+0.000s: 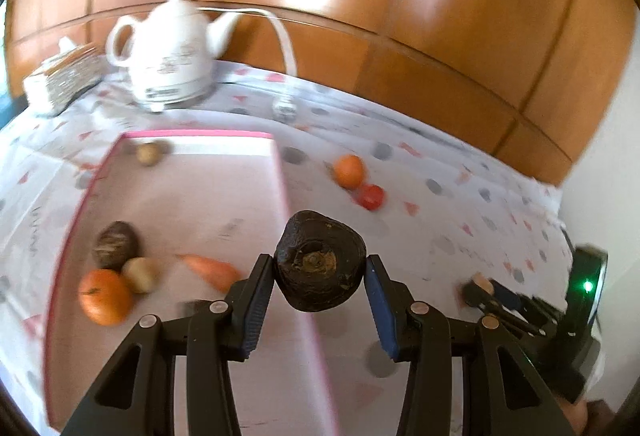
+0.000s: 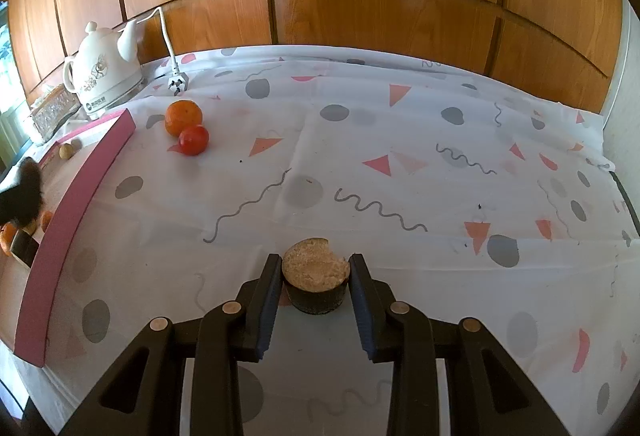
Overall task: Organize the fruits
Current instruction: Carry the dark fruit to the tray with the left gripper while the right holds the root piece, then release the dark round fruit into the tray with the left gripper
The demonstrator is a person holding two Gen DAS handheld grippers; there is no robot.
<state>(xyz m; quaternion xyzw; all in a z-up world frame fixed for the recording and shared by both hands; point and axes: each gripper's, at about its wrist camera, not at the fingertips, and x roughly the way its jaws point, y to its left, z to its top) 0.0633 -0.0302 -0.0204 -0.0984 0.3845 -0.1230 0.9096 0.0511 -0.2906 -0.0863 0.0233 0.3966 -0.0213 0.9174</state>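
My left gripper [image 1: 319, 260] is shut on a dark, wrinkled round fruit [image 1: 320, 280], held over the right rim of the pink-edged tray [image 1: 288, 196]. The tray holds an orange [image 1: 105, 296], another dark fruit [image 1: 115, 244], a pale small fruit [image 1: 140, 274], a carrot [image 1: 212, 270] and a small brown one [image 1: 148, 153]. On the cloth beside the tray lie an orange [image 2: 183, 117] and a red tomato [image 2: 193, 140]. My right gripper [image 2: 316, 261] is shut on a cut dark-skinned piece with tan flesh [image 2: 316, 270], low over the cloth.
A white kettle [image 2: 106, 76] with cord and plug [image 2: 177, 82] stands at the back left beside a patterned tissue box [image 1: 60, 76]. A wood-panelled wall backs the table. The patterned tablecloth [image 2: 440, 176] spreads to the right, up to a white wall.
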